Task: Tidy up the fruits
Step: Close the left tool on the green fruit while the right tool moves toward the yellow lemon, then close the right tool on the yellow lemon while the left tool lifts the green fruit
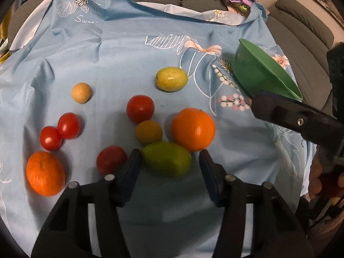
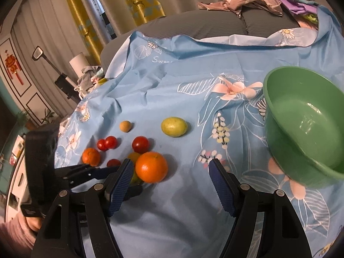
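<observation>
A green fruit [image 1: 166, 159] lies on the blue flowered cloth [image 1: 107, 64] between the fingers of my left gripper [image 1: 169, 155]. The left pad is at its side and a gap shows at the right pad. A big orange [image 1: 193, 129] and a small yellow-orange fruit [image 1: 148, 131] touch it from behind. My right gripper [image 2: 171, 167] hangs open and empty over the cloth, right of the big orange [image 2: 151, 167]. The empty green bowl [image 2: 301, 129] stands outside its right finger.
Red tomatoes [image 1: 140, 108] [image 1: 68, 125], a smaller orange [image 1: 45, 173], a tan round fruit [image 1: 81, 92] and a yellow-green fruit [image 1: 171, 79] are scattered on the cloth. Grey cushions [image 2: 193, 23] with crumpled clothes lie behind. A hand [image 1: 318, 180] holds the right gripper's handle.
</observation>
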`<action>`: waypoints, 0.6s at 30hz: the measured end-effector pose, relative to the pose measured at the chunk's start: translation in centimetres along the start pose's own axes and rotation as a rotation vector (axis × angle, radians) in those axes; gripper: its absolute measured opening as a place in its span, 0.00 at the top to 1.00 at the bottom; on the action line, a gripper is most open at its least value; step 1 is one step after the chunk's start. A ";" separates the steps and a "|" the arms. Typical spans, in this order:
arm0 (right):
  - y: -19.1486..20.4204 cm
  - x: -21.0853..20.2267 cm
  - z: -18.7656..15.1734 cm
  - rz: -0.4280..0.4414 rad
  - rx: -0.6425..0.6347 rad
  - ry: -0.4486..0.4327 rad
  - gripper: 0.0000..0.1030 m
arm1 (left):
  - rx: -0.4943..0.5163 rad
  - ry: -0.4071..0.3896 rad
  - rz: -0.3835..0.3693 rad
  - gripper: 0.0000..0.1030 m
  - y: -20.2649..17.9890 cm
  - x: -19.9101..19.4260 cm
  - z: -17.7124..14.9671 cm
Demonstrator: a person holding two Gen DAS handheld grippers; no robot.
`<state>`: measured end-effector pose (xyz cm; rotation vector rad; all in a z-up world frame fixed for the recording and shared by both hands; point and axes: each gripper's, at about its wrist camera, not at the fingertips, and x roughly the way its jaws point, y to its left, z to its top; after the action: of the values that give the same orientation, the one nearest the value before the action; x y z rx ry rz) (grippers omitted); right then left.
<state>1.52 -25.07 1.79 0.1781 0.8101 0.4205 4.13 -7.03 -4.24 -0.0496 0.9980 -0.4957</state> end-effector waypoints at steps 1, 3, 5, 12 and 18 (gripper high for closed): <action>0.0 0.3 0.3 0.000 -0.007 0.005 0.28 | -0.002 -0.001 -0.002 0.54 0.1 0.1 0.1; 0.2 1.4 1.0 -0.007 -0.024 0.018 0.28 | -0.010 -0.009 -0.003 0.58 0.3 0.1 0.1; 0.3 2.5 1.6 -0.003 -0.037 0.034 0.28 | -0.026 -0.025 0.002 0.58 0.8 -0.1 -0.1; -0.1 7.5 3.9 -0.053 -0.034 0.100 0.28 | -0.107 -0.125 0.018 0.65 3.3 -3.5 0.6; -0.3 10.8 5.2 -0.085 0.002 0.170 0.28 | -0.145 -0.179 0.065 0.70 5.8 -5.0 2.1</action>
<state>12.04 -20.68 -1.98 0.1104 0.9819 0.3575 5.81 -0.18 -0.64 -0.1880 0.8558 -0.3521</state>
